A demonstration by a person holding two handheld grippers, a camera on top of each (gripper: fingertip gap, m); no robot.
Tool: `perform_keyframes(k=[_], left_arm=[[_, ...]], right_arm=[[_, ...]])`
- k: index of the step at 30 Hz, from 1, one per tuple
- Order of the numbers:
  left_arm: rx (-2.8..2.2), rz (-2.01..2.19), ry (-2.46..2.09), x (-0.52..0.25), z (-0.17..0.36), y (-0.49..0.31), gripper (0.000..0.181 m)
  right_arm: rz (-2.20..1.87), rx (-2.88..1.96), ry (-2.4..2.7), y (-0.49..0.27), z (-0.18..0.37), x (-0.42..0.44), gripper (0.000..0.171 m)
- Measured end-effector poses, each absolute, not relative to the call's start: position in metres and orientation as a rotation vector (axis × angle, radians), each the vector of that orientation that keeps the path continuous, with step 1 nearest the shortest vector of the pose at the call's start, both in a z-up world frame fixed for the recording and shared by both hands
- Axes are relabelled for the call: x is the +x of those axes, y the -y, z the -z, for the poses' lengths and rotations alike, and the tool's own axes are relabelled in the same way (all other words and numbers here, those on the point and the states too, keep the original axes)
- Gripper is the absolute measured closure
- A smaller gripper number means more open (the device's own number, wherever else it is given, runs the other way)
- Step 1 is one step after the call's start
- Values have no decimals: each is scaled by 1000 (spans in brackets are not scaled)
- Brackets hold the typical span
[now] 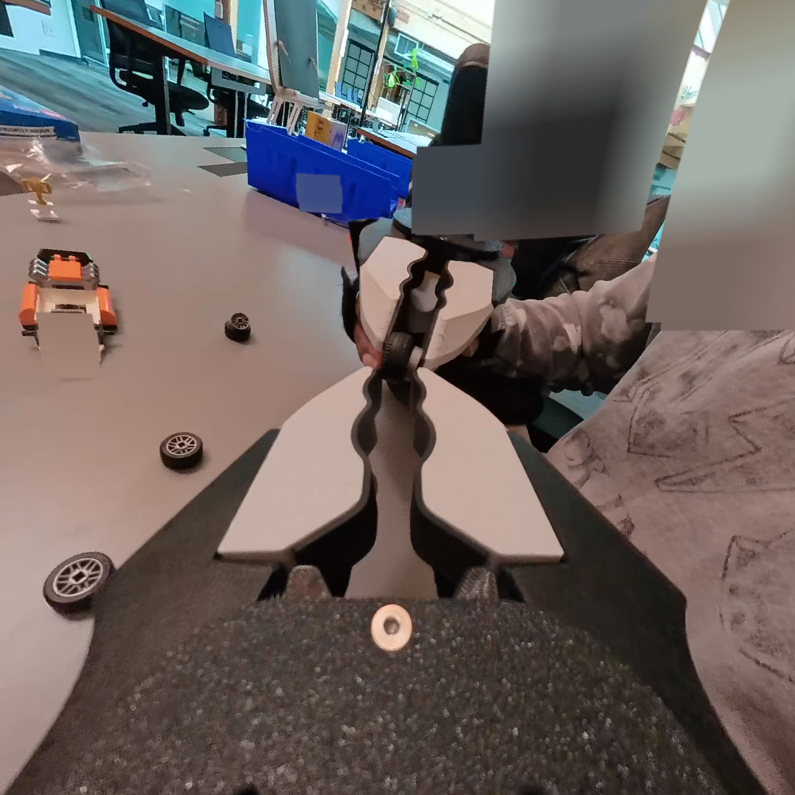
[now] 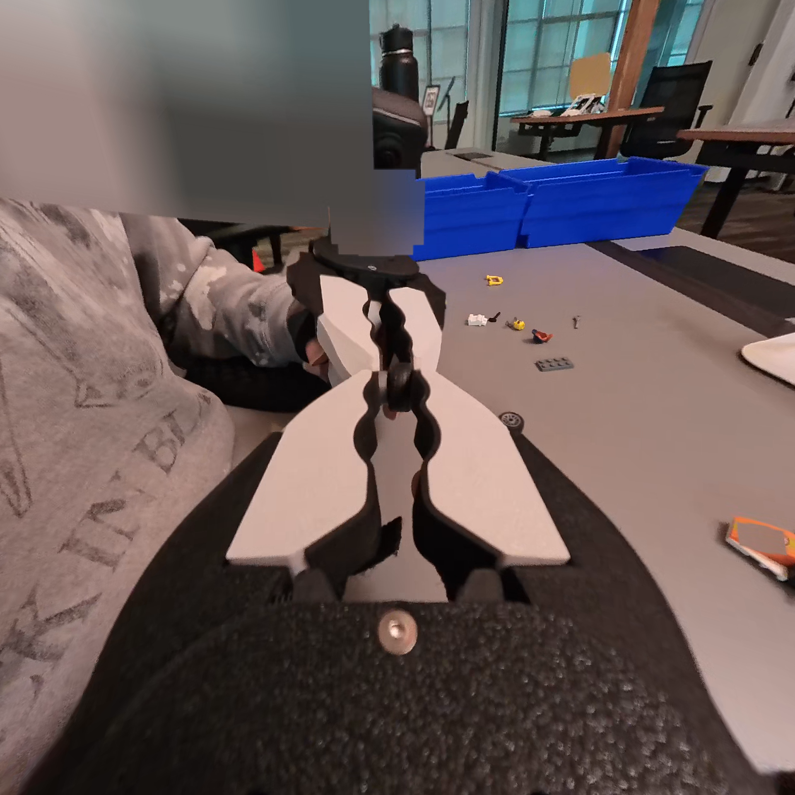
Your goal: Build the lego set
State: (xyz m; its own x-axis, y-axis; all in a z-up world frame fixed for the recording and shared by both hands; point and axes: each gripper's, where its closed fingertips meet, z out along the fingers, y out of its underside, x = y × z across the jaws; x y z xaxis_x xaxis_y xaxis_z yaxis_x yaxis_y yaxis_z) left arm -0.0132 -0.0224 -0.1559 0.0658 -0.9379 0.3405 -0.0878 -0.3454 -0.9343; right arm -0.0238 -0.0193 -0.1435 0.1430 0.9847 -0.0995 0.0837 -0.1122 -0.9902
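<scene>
My left tool (image 1: 393,378) and right tool (image 2: 398,389) meet tip to tip above the counter (image 1: 223,266). A small black wheel (image 1: 398,349) sits right where the tips come together, with a white piece (image 1: 416,353) against its side. The right tool is clamped on the wheel; my left tool's tips touch it too, nearly closed, but I cannot tell whether they grip. Three loose wheels (image 1: 181,449) lie to the left, near the orange-and-white lego car (image 1: 64,301).
</scene>
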Motion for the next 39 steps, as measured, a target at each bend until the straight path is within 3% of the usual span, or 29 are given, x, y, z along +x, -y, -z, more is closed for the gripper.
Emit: perform_keyframes(k=[6, 8, 24, 33, 36, 39], left_arm=[[-1572, 1247, -1143, -14, 161, 21, 169], [-1583, 1218, -1180, -13, 165, 24, 169], [-1634, 1497, -987, -12, 153, 22, 169], [-1578, 1326, -1011, -14, 153, 13, 171], [-1575, 1347, -985, -18, 149, 10, 171], [-1572, 1336, -1007, -17, 150, 12, 171]], right_arm=[[-1199, -1423, 1128, 20, 144, -23, 155], [-1147, -1426, 1187, 22, 149, -25, 147], [-1075, -1421, 1125, 15, 138, -24, 163], [-1149, -1395, 1081, 15, 136, -25, 161], [-1145, -1411, 1088, 13, 138, -20, 146], [-1122, -1424, 1091, 12, 142, -20, 152]])
